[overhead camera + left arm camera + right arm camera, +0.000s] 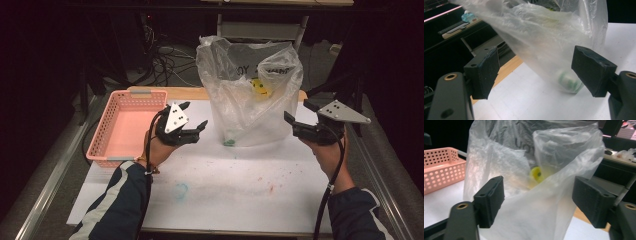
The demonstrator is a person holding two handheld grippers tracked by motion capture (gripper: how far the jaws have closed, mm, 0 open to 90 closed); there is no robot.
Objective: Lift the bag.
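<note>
A clear plastic bag (250,95) stands upright at the back middle of the white table top (240,180). Through its plastic a yellow smiley shape (260,89) shows halfway up, and a small green and white thing (229,142) lies at its bottom left. My left gripper (195,114) hovers just left of the bag, open, with nothing in it. My right gripper (296,111) hovers at the bag's right side, open too. In the left gripper view the jaws (536,72) frame the bag (544,37) and the green thing (569,82). In the right gripper view the wide-apart jaws (537,202) face the bag (524,170) and the yellow shape (536,173).
A pink perforated basket (100,135) sits at the table's left, close behind my left hand; its corner is in the right gripper view (441,167). Faint blue and orange stains mark the table's front. Cables and a dark shelf lie beyond the far edge.
</note>
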